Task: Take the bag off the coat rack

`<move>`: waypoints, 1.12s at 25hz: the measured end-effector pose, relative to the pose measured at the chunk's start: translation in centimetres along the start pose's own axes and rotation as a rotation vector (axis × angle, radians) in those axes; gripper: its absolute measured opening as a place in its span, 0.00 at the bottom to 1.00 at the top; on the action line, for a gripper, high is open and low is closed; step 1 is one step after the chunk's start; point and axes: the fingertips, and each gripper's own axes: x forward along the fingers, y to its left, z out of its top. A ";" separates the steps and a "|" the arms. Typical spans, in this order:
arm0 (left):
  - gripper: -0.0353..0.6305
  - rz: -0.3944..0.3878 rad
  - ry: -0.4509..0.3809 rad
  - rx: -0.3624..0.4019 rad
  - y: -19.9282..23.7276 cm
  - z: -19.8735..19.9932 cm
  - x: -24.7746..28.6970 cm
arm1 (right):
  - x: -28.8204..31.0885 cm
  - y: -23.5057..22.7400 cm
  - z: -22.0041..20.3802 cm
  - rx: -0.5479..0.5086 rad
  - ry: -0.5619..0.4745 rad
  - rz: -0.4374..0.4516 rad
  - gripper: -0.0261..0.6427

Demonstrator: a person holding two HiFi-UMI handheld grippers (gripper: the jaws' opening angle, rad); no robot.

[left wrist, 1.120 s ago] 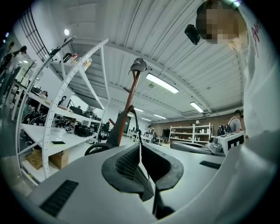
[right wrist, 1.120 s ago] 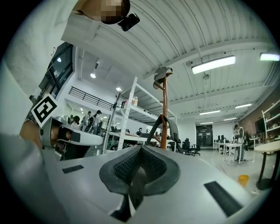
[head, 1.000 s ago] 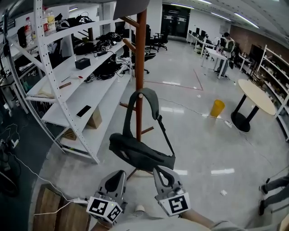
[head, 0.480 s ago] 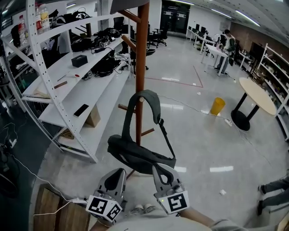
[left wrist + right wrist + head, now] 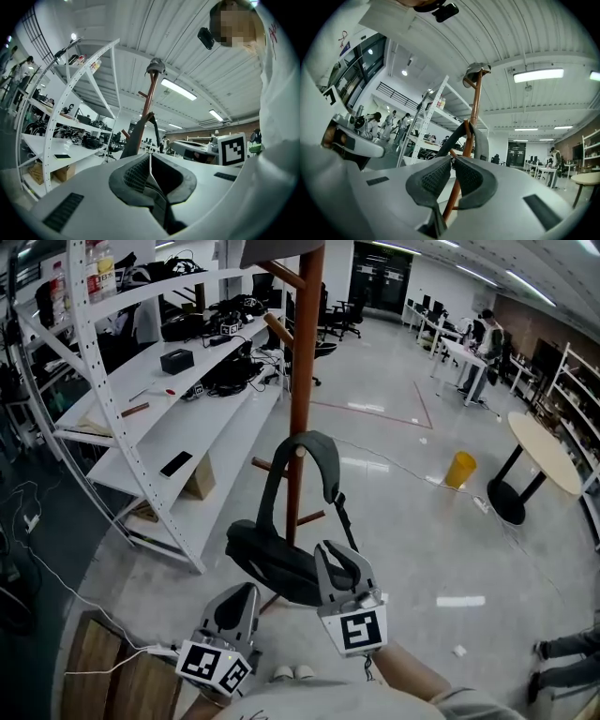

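The coat rack [image 5: 305,352] stands at the outer edge of the white shelves [image 5: 202,423], so the left side is tight, while to the right and behind it the glossy floor [image 5: 422,549] lies open as far as the round table [image 5: 548,442]. The bag [image 5: 272,559] hangs on the coat rack by its strap [image 5: 314,448], looped over a peg halfway up the pole, with its dark body slung low on the near side. The right gripper [image 5: 336,554] has its jaws together with nothing between them, and it shows in front of the bag's right end; whether it touches the bag I cannot tell. The left gripper [image 5: 238,599] is lower and to the left, clear of the bag, with its jaws also together and empty. Compared with a second ago, the right gripper has risen from below the bag to the level of its body, the left gripper has stayed low, and the bag hangs as before. A yellow bin [image 5: 460,469] stands well apart on the open floor, its contents out of sight. A cardboard box [image 5: 199,482] sits under the lowest shelf, and what it holds cannot be seen. The shelves carry dark gear, cables, a small black box [image 5: 176,360] and a flat phone [image 5: 175,463].
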 end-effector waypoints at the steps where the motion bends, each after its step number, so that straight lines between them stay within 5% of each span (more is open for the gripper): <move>1: 0.09 0.006 -0.001 0.000 0.0 0.0 0.0 | 0.5 -0.4 0.5 -0.005 -0.006 -0.003 0.07; 3: 0.09 0.018 0.000 -0.003 0.2 -0.1 0.0 | 1.6 -1.3 1.6 -0.008 -0.019 -0.005 0.10; 5: 0.09 0.027 0.002 -0.005 0.3 -0.3 -0.1 | 3.0 -2.3 2.8 -0.016 -0.034 -0.010 0.28; 18: 0.09 0.111 0.004 -0.007 1.8 -0.7 -0.7 | 12.2 -9.0 5.7 -0.116 -0.001 -0.155 0.35; 28: 0.09 0.152 0.000 -0.017 2.5 -0.7 -1.5 | 14.5 -10.1 6.5 -0.185 0.016 -0.176 0.35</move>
